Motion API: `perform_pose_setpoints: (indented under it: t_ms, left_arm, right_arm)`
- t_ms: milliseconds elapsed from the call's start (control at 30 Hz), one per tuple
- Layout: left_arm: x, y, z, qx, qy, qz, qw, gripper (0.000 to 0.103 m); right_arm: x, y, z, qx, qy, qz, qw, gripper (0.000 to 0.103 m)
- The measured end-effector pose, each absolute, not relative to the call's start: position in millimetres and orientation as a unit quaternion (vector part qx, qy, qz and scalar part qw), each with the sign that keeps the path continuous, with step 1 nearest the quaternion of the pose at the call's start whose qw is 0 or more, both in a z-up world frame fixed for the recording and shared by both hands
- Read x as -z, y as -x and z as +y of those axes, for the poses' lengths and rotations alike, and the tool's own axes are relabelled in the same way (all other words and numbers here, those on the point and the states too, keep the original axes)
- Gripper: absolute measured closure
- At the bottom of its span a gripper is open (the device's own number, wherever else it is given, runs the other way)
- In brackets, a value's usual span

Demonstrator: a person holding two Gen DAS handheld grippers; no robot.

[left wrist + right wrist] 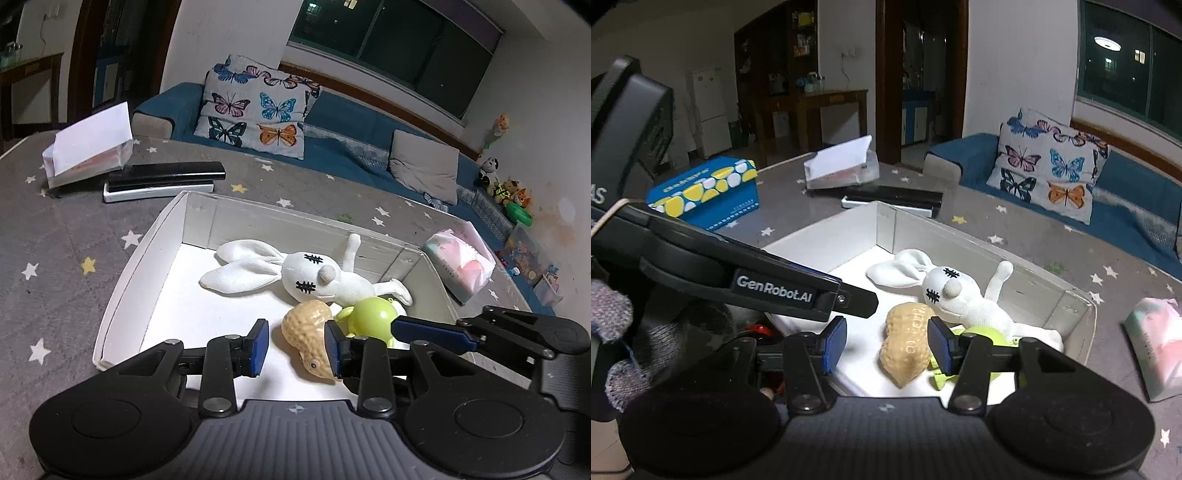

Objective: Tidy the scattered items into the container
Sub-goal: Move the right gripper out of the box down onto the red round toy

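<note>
Left gripper (297, 347) nearest, jaws apart, nothing between; right gripper (886, 343) likewise apart and empty. Peanut toy (907, 345), green toy (373, 319) and soft, light plush rabbit (314, 275) inside box (122, 295) on counter (55, 240); judged easiest pinched mid-body.

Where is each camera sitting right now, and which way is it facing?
Left wrist: on the left tool, facing down into the white box; its open blue pads and the right tool's finger show.
Right wrist: on the right tool, facing the same box; its open pads, the left tool's arm and a gloved hand show.
Shared: white rabbit, peanut toy, green toy, butterfly pillow.
</note>
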State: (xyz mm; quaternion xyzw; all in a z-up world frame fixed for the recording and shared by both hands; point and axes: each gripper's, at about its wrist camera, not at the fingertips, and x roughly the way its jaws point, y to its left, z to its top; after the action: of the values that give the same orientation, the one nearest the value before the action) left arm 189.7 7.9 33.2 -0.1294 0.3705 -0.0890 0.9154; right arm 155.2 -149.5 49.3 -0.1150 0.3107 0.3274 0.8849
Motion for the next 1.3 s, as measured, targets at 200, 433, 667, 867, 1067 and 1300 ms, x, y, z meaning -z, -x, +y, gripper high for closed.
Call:
perform_pose_setpoints:
  t_ms: [200, 433, 667, 867, 1067, 1300]
  left_arm:
    - [-38, -173, 3, 0.091, 0.121, 0.362, 0.92, 0.068]
    - [-44, -148, 1, 0.097, 0.112, 0.347, 0.926, 0.068]
    - [-46, -122, 3, 0.103, 0.11, 0.334, 0.931, 0.068]
    - [-41, -104, 0, 0.116, 0.112, 0.337, 0.927, 0.068]
    - [-32, -92, -5, 0.135, 0.112, 0.35, 0.92, 0.068]
    - [-12, -83, -15, 0.168, 0.105, 0.385, 0.901, 0.068]
  right_arm:
    - [-57, -129, -158, -0.335, 0.116, 0.293, 0.888, 0.053]
    - [-58, -98, -171, -0.342, 0.109, 0.283, 0.889, 0.05]
    - [-48, -73, -179, -0.352, 0.113, 0.285, 0.884, 0.043]
    - [-32, -61, -181, -0.36, 0.105, 0.301, 0.877, 0.041]
    - [-17, -48, -179, -0.371, 0.105, 0.315, 0.867, 0.033]
    - [-1, -45, -180, -0.372, 0.101, 0.336, 0.859, 0.033]
